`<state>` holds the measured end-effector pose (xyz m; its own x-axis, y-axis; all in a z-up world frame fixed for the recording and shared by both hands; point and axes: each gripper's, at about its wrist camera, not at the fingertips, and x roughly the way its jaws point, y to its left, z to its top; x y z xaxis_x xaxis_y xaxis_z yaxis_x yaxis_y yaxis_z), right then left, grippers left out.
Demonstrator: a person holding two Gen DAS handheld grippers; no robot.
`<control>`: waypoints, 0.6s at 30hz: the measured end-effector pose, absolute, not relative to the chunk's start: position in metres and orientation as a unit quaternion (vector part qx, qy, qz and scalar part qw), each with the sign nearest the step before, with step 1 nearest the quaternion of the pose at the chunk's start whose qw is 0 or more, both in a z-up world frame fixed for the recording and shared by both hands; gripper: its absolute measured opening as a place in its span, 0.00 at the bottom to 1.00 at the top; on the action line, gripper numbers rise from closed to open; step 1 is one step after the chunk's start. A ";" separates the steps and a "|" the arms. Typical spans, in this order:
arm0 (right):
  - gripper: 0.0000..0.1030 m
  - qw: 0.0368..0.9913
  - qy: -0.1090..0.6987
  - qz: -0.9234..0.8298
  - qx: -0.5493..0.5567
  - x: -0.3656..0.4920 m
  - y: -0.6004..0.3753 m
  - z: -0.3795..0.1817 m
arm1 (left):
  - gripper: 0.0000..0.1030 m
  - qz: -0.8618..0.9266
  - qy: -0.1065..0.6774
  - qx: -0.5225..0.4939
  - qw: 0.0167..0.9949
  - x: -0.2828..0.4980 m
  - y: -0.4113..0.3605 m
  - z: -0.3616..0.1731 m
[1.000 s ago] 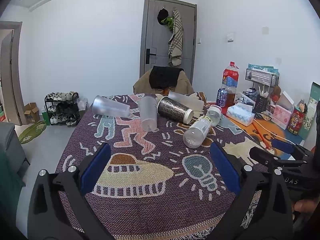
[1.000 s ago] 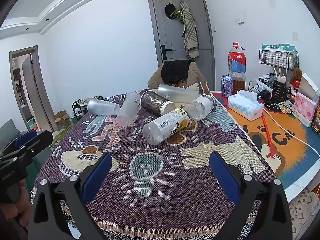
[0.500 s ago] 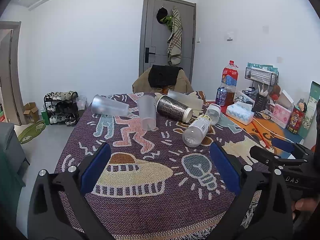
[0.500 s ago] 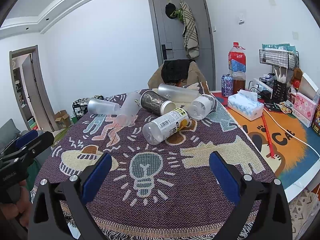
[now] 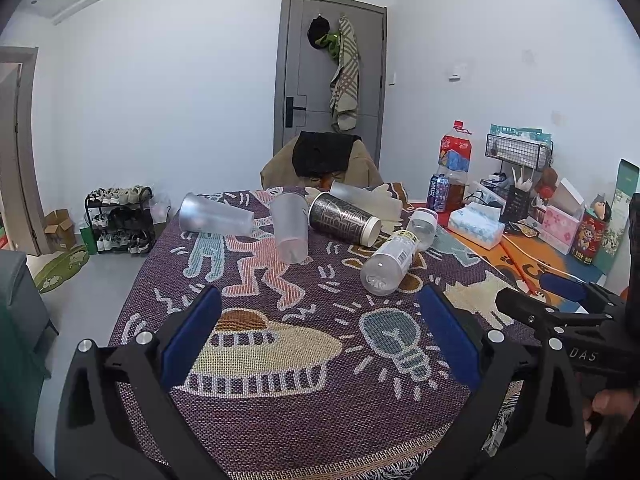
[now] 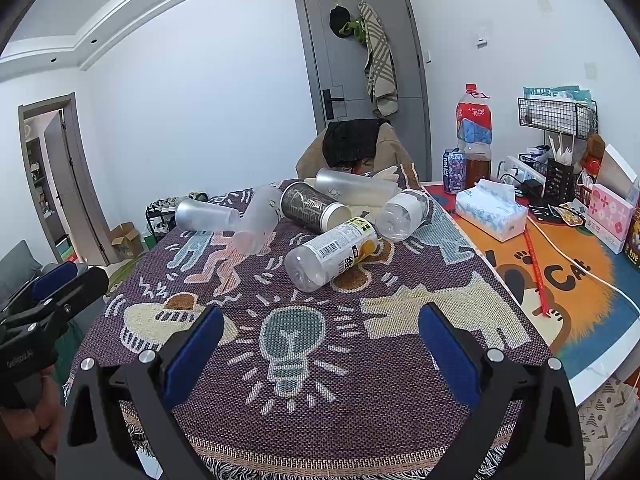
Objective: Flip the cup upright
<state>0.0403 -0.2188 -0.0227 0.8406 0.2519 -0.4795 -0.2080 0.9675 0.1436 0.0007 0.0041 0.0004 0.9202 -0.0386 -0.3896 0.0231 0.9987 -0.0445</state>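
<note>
Several cylinders lie toppled on a woven purple cloth (image 5: 304, 408) patterned with a lightbulb and cartoon figures. A frosted plastic cup (image 5: 291, 227) rests on its side mid-table with its rim toward the camera, just right of a second frosted cup (image 5: 214, 215) and left of a dark patterned cup (image 5: 343, 219) with a white rim. A clear labelled bottle (image 6: 334, 253) lies nearer, touching a smaller one (image 6: 403, 213). The left gripper (image 5: 320, 340) and right gripper (image 6: 318, 346) both hover above the cloth's near end, blue-padded jaws spread wide, gripping nothing, well short of the cups
</note>
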 end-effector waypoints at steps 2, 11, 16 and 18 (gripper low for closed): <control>0.93 0.959 0.255 0.119 0.042 0.040 -0.219 -0.022 | 0.95 -0.016 0.199 -0.019 0.980 0.001 0.004 0.001; 0.93 0.957 0.259 0.121 0.046 0.043 -0.221 -0.021 | 0.95 -0.021 0.204 -0.022 0.979 0.007 0.003 0.001; 0.93 0.953 0.270 0.125 0.061 0.057 -0.223 -0.022 | 0.95 -0.030 0.213 -0.018 0.976 0.019 0.005 0.003; 0.93 0.951 0.273 0.127 0.070 0.065 -0.225 -0.022 | 0.95 -0.034 0.217 -0.017 0.975 0.027 0.006 0.004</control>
